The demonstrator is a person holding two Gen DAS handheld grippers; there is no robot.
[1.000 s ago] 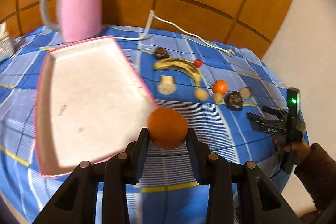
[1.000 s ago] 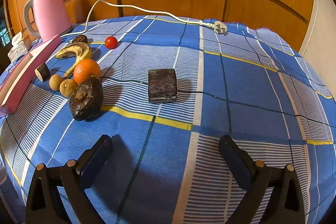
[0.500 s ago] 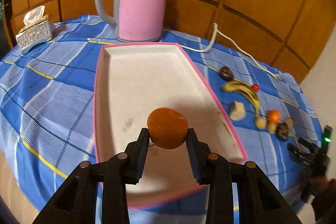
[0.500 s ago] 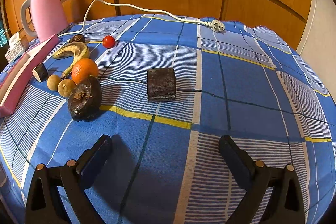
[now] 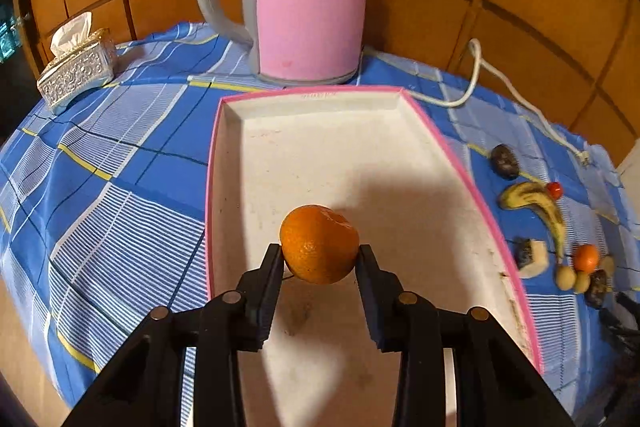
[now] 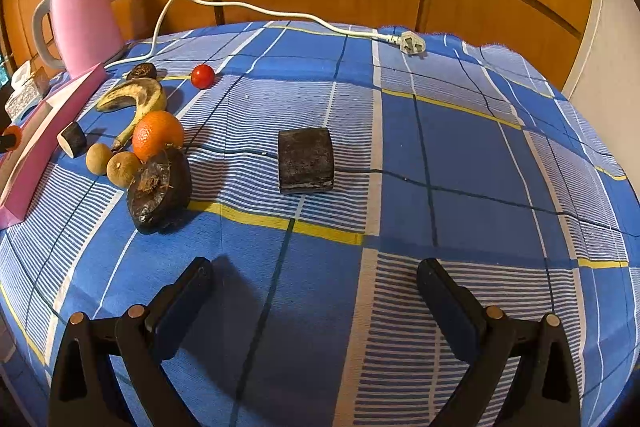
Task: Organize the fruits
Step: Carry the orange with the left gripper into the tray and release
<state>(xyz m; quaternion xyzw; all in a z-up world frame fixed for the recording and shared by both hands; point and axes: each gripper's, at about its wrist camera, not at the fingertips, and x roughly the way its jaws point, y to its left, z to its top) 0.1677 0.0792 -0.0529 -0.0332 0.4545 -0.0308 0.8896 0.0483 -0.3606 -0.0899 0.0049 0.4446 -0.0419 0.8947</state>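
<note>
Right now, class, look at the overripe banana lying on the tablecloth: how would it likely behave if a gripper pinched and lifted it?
The banana looks heavily browned, so it is probably soft and could bruise or split under a firm pinch. Its curved, elongated shape suggests it would sag or swing if gripped near one end. Lying flat on its curve, it seems unlikely to roll.

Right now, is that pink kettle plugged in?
Unplugged: the kettle's white cord ends in a plug lying on the tablecloth.

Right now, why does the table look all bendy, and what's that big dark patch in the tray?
Left wrist view: the dark patch on the tray is shadow cast by the orange and the left claw. Both views: the fisheye lens bends the table and wall panels into curves. Right wrist view: sharp, no glare.
</note>
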